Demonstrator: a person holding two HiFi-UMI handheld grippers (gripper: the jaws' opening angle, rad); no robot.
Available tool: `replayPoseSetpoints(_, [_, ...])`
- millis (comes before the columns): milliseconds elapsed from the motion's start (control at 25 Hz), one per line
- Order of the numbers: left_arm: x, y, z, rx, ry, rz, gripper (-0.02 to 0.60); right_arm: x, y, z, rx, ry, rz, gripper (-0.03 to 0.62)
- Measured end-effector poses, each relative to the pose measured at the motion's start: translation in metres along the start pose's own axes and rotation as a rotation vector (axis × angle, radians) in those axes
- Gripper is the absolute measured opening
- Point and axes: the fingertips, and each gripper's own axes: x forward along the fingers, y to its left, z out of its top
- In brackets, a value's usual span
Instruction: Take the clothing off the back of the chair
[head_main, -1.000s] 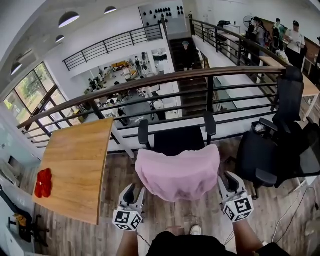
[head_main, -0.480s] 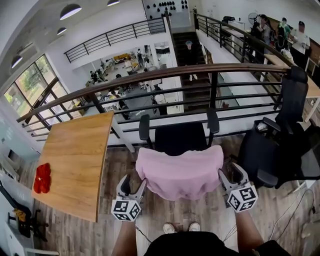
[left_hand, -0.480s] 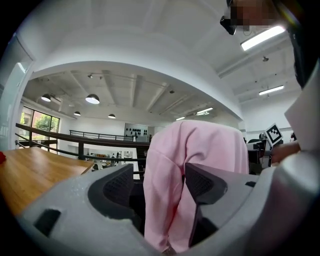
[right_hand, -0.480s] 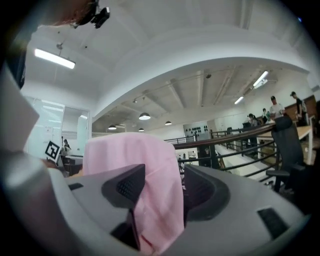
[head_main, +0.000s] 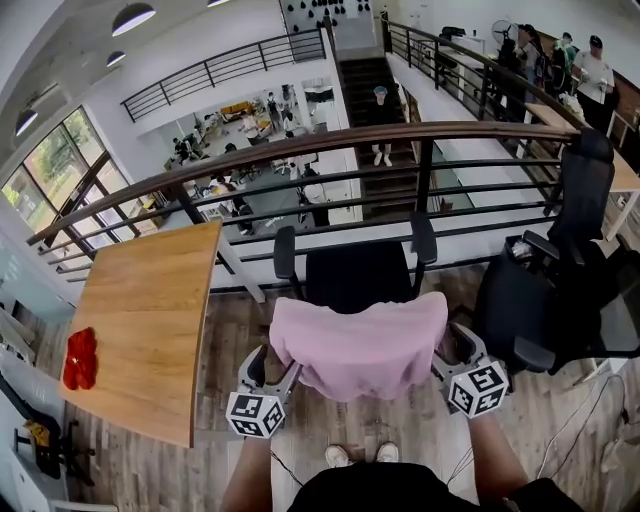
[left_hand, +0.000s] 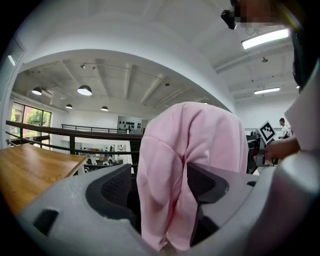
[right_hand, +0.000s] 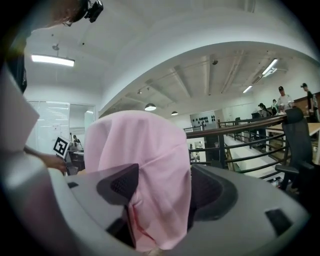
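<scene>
A pink garment (head_main: 358, 345) hangs over the back of a black office chair (head_main: 355, 275) right in front of me. My left gripper (head_main: 274, 372) is at the garment's lower left edge and my right gripper (head_main: 448, 352) at its lower right edge. In the left gripper view a fold of the pink garment (left_hand: 190, 150) hangs between the jaws of the left gripper (left_hand: 160, 186), which are opening. The right gripper view shows the same: pink garment (right_hand: 135, 150) lies between the spread jaws of the right gripper (right_hand: 162, 189), which are also opening. Neither pair of pads clamps the cloth.
A wooden table (head_main: 150, 320) stands to the left with a red object (head_main: 80, 358) near its left edge. A second black chair (head_main: 560, 290) is close on the right. A dark railing (head_main: 400, 135) runs behind the chairs above a lower floor. People (head_main: 590, 65) stand far right.
Both grippers moved forward from below the garment to its lower side edges. Their jaws spread wider, and the cloth now sits between them.
</scene>
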Motion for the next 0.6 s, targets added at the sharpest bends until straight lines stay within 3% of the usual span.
replayPoseSetpoints(320, [0.012,-0.008,0.009,0.048,0.001,-0.035,0.341,0.011,0.009,0.006,-0.024,0.002,0.008,0.284])
replayPoseSetpoints(600, [0.016,-0.01,0.009,0.057,0.004,-0.053,0.325,0.013,0.015,0.008,-0.041,-0.026,-0.008,0.202])
